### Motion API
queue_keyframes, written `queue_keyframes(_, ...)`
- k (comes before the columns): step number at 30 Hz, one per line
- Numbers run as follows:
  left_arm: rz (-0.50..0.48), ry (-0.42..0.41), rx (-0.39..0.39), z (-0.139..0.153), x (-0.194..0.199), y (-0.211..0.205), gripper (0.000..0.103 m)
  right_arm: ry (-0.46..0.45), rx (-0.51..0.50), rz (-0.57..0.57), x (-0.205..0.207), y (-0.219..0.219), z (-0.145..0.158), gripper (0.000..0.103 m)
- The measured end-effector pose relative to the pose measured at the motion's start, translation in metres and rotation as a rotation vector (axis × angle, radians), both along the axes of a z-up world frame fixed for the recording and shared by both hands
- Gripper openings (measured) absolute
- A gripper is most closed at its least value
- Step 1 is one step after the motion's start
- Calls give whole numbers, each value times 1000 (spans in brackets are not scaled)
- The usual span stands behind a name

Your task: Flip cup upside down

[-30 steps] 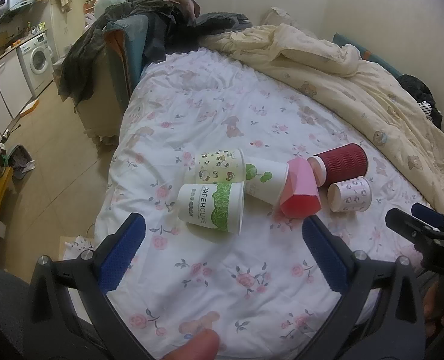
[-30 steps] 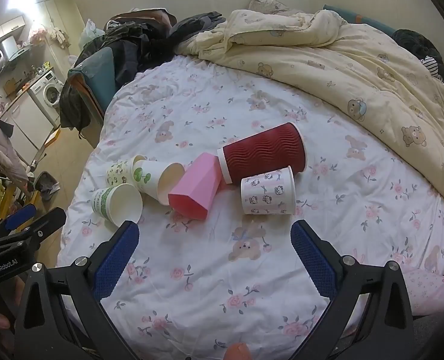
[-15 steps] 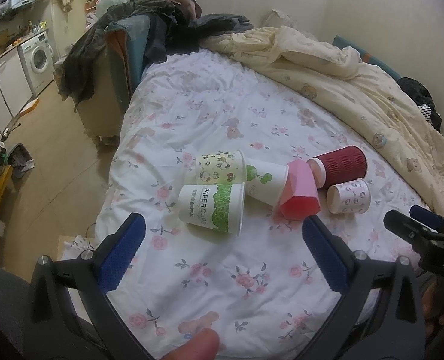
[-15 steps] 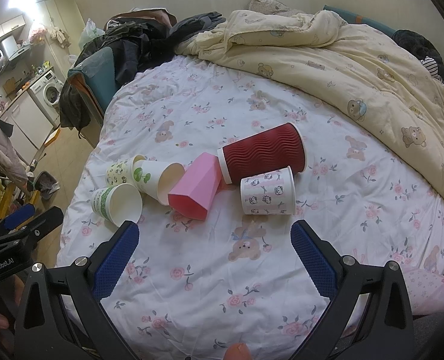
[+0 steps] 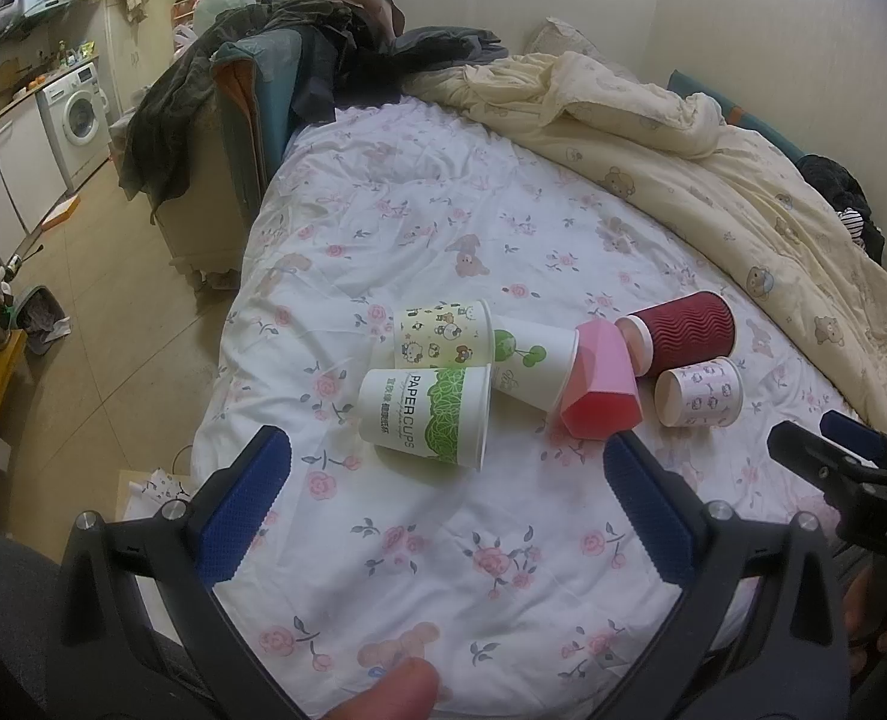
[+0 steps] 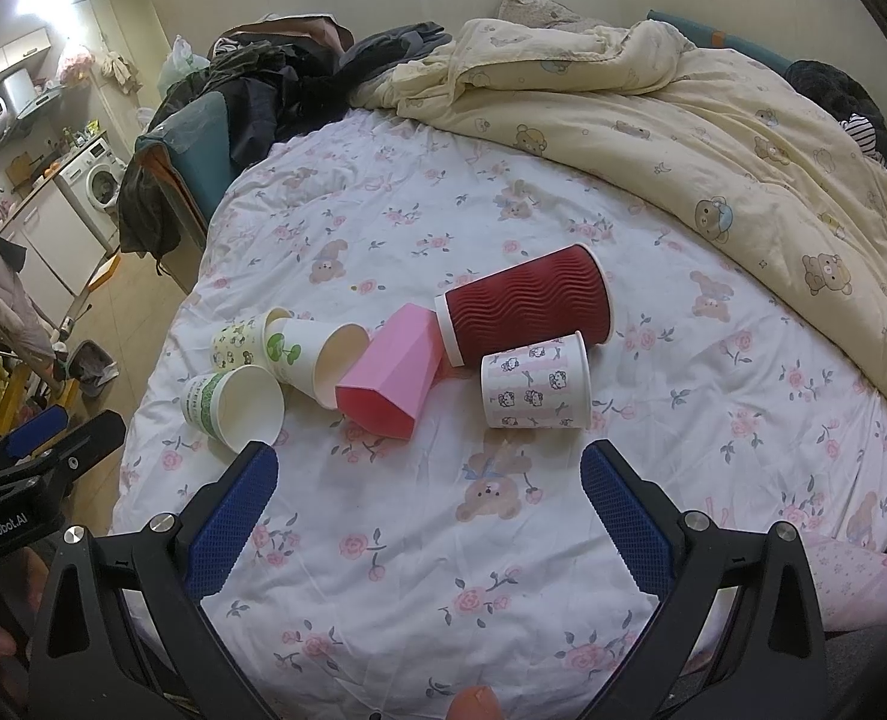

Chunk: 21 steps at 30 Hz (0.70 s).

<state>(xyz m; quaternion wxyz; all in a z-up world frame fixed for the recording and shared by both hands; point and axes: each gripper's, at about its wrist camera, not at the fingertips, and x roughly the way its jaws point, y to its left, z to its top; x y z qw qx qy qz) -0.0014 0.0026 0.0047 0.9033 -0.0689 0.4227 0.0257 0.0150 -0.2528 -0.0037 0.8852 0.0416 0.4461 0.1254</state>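
Several cups lie on their sides in a cluster on the floral bed sheet: a green-and-white paper cup, a yellow cartoon cup, a white cup with a green tree, a pink faceted cup, a dark red ribbed cup and a small pink kitten-print cup. My left gripper is open and empty, just short of the green-and-white cup. My right gripper is open and empty, short of the pink and kitten-print cups.
A rumpled cream quilt covers the bed's far and right side. Dark clothes are heaped over a chair at the bed's far left. The bed's left edge drops to a tiled floor with a washing machine beyond.
Both grippers have stayed open and nearly still. The left view has edged very slightly. No cup has moved.
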Motion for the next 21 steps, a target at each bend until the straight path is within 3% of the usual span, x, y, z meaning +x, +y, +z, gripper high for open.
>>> queue_keyframes(21,3,3,-1,0,-1,0,103,-2,-4,3,0,1,0,103)
